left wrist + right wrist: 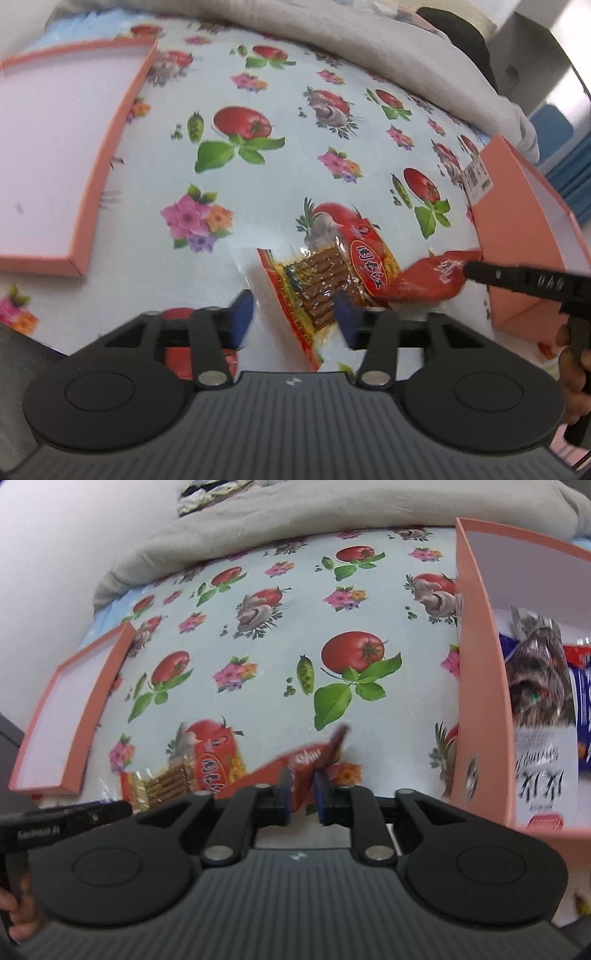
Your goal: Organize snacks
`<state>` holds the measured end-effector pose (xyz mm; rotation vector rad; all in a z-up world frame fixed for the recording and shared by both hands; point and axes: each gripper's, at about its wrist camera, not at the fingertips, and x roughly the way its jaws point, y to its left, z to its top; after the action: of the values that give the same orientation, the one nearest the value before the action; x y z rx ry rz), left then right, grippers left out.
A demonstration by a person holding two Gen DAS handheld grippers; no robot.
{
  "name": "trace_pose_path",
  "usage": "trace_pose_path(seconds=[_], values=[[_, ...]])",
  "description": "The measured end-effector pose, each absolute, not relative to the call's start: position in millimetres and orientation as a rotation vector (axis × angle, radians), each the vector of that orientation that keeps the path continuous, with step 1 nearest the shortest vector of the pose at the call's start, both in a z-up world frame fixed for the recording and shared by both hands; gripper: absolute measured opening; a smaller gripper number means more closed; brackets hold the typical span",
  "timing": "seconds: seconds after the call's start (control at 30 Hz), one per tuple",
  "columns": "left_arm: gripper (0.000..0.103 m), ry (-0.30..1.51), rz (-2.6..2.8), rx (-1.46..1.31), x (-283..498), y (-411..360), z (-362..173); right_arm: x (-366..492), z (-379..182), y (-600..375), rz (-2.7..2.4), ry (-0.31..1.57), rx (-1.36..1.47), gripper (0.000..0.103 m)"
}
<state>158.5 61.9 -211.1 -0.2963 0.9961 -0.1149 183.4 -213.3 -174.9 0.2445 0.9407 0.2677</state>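
A clear packet of brown snack sticks (325, 280) with red and yellow print lies flat on the flowered tablecloth. My left gripper (293, 314) stands open just above it, one blue pad on each side of its near end. A small red packet (428, 280) overlaps its right end. In the right wrist view the red packet (295, 771) sits between the blue pads of my right gripper (301, 794), which stand apart with a gap; the packet's far tip is blurred. The stick packet (207, 768) shows to the left. A pink box (480, 701) at right holds several snack packets (539, 686).
The pink box (517, 206) stands close to the right of both packets. Its shallow pink lid (92, 184) lies open side up at the far left, also seen as the lid (92, 709). A grey cloth (332, 37) is bunched along the table's far edge.
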Motion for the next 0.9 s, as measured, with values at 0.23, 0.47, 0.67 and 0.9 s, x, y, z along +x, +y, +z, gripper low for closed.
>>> trace_pose_path(seconds=[0.23,0.47,0.67,0.9], values=[[0.066,0.970,-0.172,-0.101,154.8,54.7,-196.5,169.8,-178.9,-205.0,0.204,0.932,0.350,0.065],[0.070,0.960,-0.309,0.123,170.1,31.2,-193.5,167.5,-195.1,-203.5,0.184,0.964,0.477,0.066],[0.082,0.905,-0.421,0.322,180.1,10.4,-195.8,181.4,-198.8,-188.1,0.182,0.949,0.351,0.065],[0.085,0.963,-0.549,0.445,191.2,-1.0,-218.8,195.0,-210.7,-167.0,0.195,0.958,0.169,0.066]])
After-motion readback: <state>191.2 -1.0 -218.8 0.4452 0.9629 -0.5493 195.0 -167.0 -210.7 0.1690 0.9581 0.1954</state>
